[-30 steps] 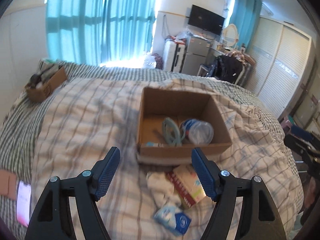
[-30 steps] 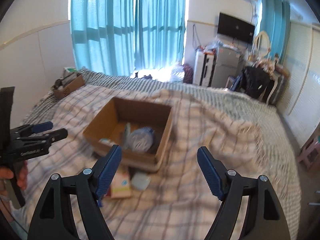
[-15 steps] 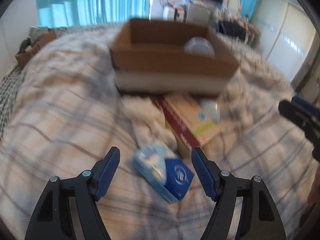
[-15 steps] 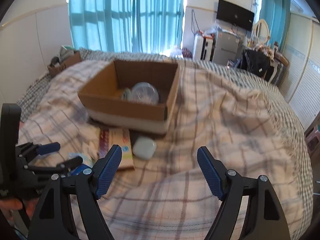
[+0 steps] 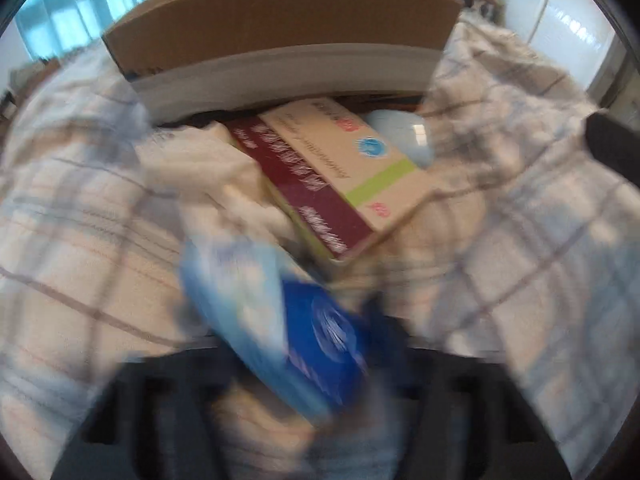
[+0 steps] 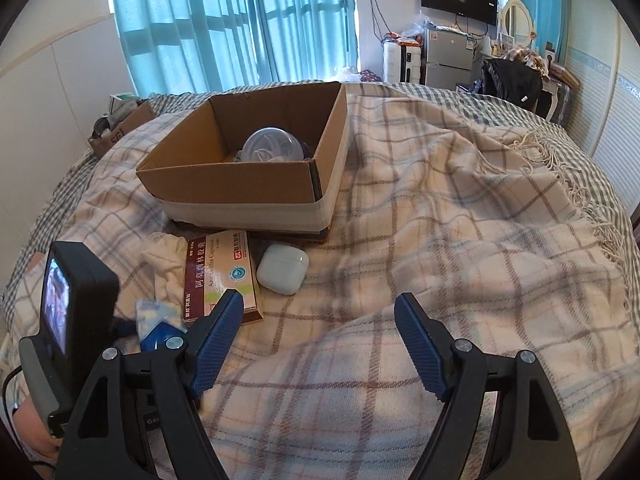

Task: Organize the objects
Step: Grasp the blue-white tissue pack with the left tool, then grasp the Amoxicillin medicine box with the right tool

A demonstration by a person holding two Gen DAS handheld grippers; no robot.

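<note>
A cardboard box sits on the plaid blanket with a clear plastic container inside. In front of it lie a white cloth, a medicine box, a white earbud case and a blue tissue pack. My left gripper is down around the blue tissue pack; the view is blurred, so its fingers are unclear. The medicine box and earbud case lie just beyond. My right gripper is open and empty above the blanket, right of the pile.
A second small cardboard box with items sits at the bed's far left. The left gripper's body is at the lower left of the right wrist view. Curtains, fridge and wardrobe stand beyond the bed.
My left gripper has dropped forward and down onto the blue tissue pack, which now sits between its fingers. My right gripper has lowered and drifted a little closer to the pile.
</note>
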